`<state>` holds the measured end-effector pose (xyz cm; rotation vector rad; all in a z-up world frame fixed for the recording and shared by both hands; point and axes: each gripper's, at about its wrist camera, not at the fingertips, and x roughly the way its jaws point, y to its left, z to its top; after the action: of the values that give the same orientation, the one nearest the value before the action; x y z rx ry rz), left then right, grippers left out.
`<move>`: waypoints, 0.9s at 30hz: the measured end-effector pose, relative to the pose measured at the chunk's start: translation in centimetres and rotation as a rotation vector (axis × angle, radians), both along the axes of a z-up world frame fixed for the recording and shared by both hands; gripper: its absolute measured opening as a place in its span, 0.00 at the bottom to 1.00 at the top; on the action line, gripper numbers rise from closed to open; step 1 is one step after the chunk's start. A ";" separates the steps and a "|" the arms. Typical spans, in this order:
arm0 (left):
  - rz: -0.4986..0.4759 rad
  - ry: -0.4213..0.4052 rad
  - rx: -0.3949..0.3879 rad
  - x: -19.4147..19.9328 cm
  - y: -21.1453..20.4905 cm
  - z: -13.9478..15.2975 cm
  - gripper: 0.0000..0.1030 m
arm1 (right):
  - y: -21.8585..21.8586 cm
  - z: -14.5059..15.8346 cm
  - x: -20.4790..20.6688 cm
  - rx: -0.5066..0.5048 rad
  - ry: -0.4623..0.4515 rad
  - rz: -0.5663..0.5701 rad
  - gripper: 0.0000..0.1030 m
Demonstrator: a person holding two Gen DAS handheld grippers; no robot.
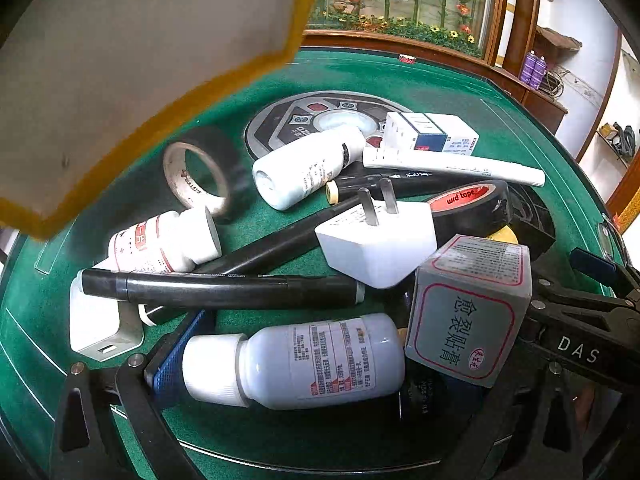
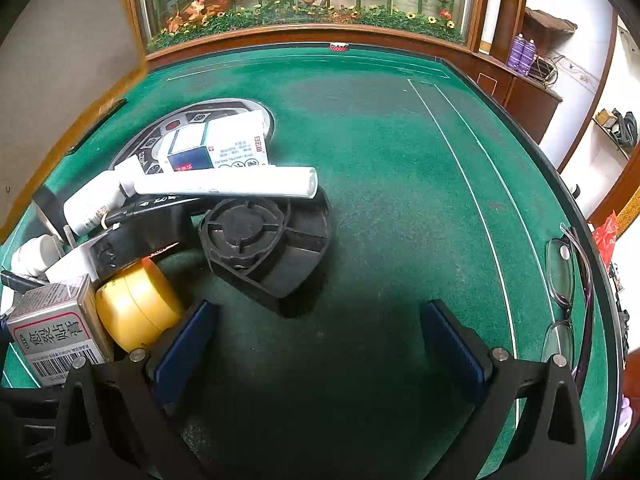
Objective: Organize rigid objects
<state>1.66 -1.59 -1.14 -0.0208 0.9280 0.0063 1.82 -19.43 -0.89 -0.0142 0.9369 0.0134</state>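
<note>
Green felt tabletop (image 2: 380, 152) with white ruled lines, bearing a heap of small rigid objects on its left part and a round grey control panel (image 1: 288, 120) set into the felt. Largest items: a black plastic fan housing (image 2: 264, 248) lying flat; a white plug adapter (image 1: 376, 240) with its two metal prongs pointing up; a white plastic bottle with a red-and-black printed label (image 1: 304, 364) lying on its side between the left gripper's (image 1: 280, 364) fingers, which stand at either side of it, though whether they press it cannot be told. A grey box printed with red-framed Chinese characters (image 1: 468, 312) leans at the bottle's base, a barcode showing on its end in the right wrist view. A long black marker pen (image 1: 224, 288), with small writing ending in "MARKER", lies across the heap. A black roll of tape (image 1: 472, 208) reads "wrd tape" on its red core. The right gripper (image 2: 320, 344) stands open over bare felt, beside a yellow round tin (image 2: 136, 308); spectacles (image 2: 564, 288) lie near the tabletop's right edge.
</note>
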 end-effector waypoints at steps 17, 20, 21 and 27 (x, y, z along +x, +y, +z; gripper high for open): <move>0.000 0.001 -0.001 0.2 0.2 0.0 1.00 | 0.0 -0.2 -0.2 0.000 -0.002 0.007 1.00; 0.000 0.001 -0.002 0.1 0.2 -0.2 1.00 | -0.1 -0.2 -0.2 0.000 -0.001 0.007 1.00; 0.000 0.001 -0.002 0.0 0.2 -0.3 1.00 | -0.1 -0.2 -0.2 0.000 -0.001 0.007 1.00; 0.000 0.001 -0.001 0.0 0.3 -0.1 1.00 | -0.2 -0.1 -0.2 -0.001 -0.001 0.017 1.00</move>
<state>1.69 -1.30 -1.28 -0.0221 0.9295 0.0056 1.59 -19.58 -1.04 -0.0227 0.9359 0.0288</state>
